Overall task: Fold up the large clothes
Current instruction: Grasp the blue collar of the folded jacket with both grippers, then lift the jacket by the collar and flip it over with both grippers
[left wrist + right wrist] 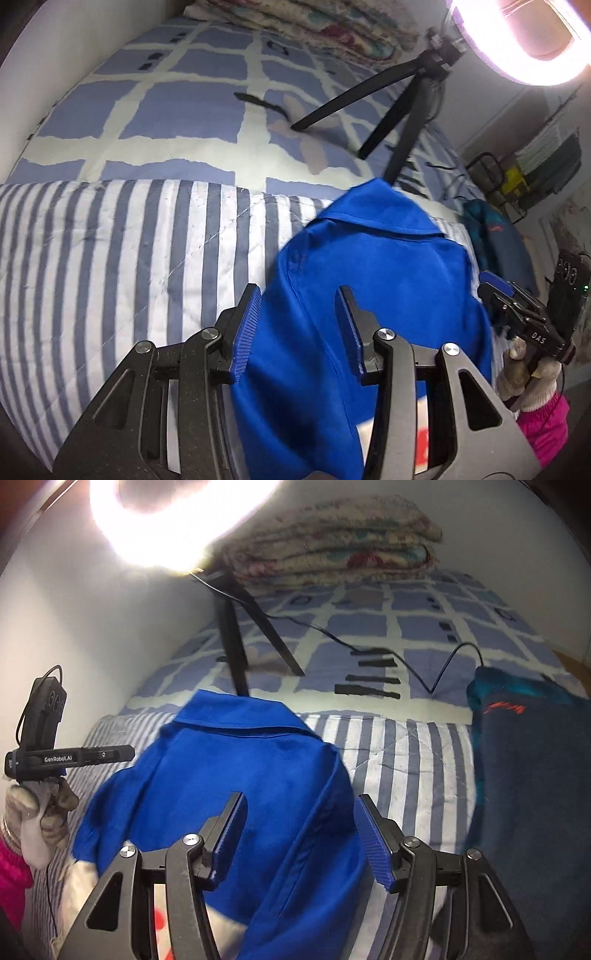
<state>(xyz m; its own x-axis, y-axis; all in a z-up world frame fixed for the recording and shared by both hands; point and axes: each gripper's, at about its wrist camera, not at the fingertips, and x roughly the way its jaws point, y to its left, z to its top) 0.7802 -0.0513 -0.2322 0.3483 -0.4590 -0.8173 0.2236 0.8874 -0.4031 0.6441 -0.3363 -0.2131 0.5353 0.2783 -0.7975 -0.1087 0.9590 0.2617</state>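
So the blue shirt (369, 295) was lying collar-up on the striped quilt (129, 258), just in front of the tripod (399, 110). My left gripper (299, 328) and right gripper (299, 838) both hung over it, jaws apart, pads not pinching any cloth. A dark garment (532, 775) sat right of the shirt.

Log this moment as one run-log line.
blue shirt: bunched on striped quilt, collar away from cameras | left gripper: open over shirt | right gripper: open over shirt | fold: not begun
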